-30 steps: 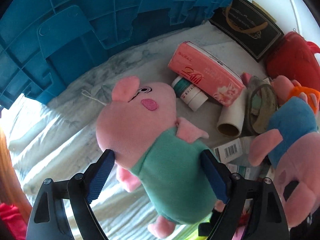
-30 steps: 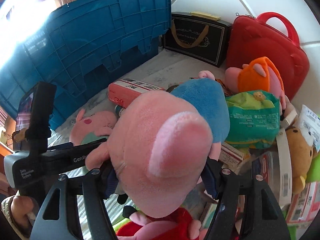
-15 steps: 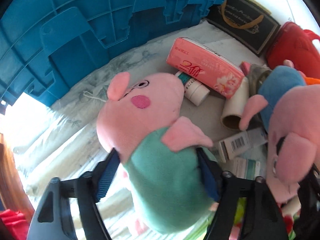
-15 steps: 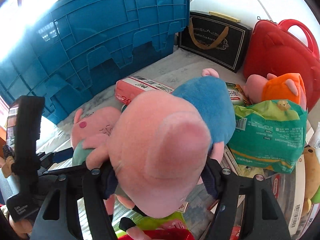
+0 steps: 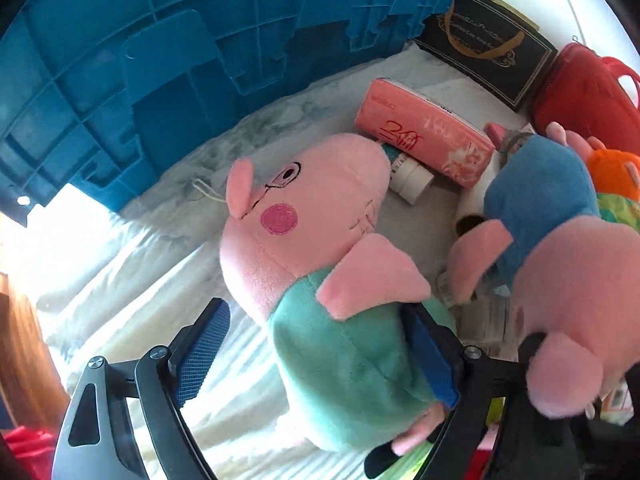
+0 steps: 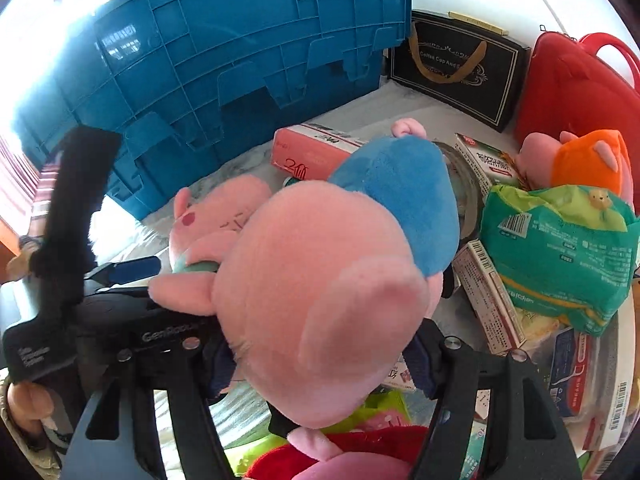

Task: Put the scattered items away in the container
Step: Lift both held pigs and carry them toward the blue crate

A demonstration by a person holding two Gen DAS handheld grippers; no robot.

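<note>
A pink pig plush (image 5: 316, 216) is wearing teal, another (image 6: 332, 300) blue; the crate (image 6: 224, 52) is showing blue, the case (image 6: 572, 92) red.
</note>
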